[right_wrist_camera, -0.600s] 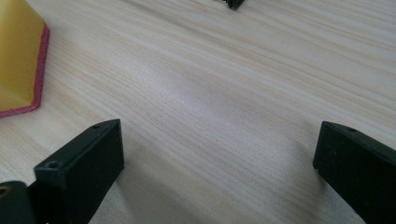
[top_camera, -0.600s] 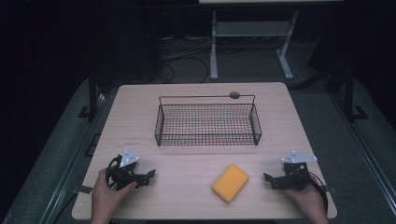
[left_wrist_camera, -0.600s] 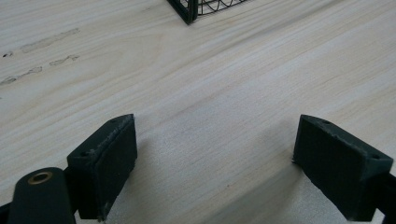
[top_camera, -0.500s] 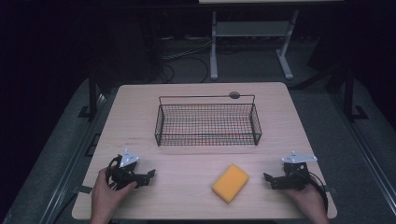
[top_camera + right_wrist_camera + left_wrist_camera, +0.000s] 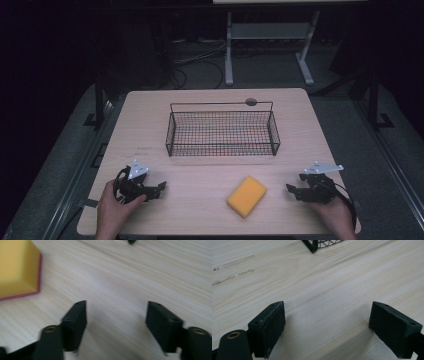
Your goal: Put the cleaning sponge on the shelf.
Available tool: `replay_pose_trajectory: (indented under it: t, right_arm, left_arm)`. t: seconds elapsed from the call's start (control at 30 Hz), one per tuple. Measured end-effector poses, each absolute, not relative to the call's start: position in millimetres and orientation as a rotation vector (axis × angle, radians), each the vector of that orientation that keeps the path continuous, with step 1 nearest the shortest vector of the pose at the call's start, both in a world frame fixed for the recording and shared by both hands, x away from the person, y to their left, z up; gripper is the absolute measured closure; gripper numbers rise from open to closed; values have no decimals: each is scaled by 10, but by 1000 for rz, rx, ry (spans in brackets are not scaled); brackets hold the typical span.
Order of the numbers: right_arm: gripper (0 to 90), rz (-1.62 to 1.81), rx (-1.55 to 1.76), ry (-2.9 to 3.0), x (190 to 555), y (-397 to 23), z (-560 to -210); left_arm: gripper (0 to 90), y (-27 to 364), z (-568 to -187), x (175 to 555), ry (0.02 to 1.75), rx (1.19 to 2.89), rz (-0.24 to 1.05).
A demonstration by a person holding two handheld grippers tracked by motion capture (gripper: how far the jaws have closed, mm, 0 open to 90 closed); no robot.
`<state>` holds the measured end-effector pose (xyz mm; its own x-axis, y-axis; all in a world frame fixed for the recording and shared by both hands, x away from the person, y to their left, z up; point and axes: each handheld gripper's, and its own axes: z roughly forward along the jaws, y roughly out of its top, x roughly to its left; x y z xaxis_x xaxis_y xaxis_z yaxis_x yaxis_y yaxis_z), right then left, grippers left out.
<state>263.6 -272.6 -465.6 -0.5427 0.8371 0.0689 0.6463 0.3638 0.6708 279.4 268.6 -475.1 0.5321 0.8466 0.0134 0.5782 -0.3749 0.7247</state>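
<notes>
Two grippers rest low over the table (image 5: 150,125) near its front edge, both with jaws apart and nothing between them. The left gripper (image 5: 159,189) sits by the front left corner, the right gripper (image 5: 292,191) by the front right corner. The sponge (image 5: 246,196) lies flat between them, nearer the right one, untouched. The basket (image 5: 223,149) stands mid-table behind it.
</notes>
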Motion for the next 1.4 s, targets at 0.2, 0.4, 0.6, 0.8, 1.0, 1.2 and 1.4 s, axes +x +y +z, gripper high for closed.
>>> replay_pose_trajectory:
  t: [0.2,0.4,0.6,0.8,1.0,1.2,1.4]
  right_arm:
    - [717,1018,1294,2408,2589,-2724,-4580]
    - [883,993,1306,2494,2589,-2669,-4525]
    - [898,1003,1292,2514,2546,-2628,-4457]
    - [898,982,1253,2567,2525,-2537,-4435]
    - [898,996,1206,2594,2524,-2404,-4409]
    - [898,1008,1158,2634,2563,-2274,-4420]
    - [898,1001,1134,2662,2546,-2184,-4435]
  left_arm:
    - [127,2686,-4751,2794,1150,2095,510]
    - [127,2686,-4751,2794,1150,2095,510]
    - [127,2686,-4751,2794,1150,2095,510]
    - [127,2685,-4751,2794,1150,2094,510]
    - [127,2684,-4752,2794,1152,2093,510]
    - [127,2682,-4752,2794,1154,2092,510]
    - [127,2680,-4752,2794,1155,2091,510]
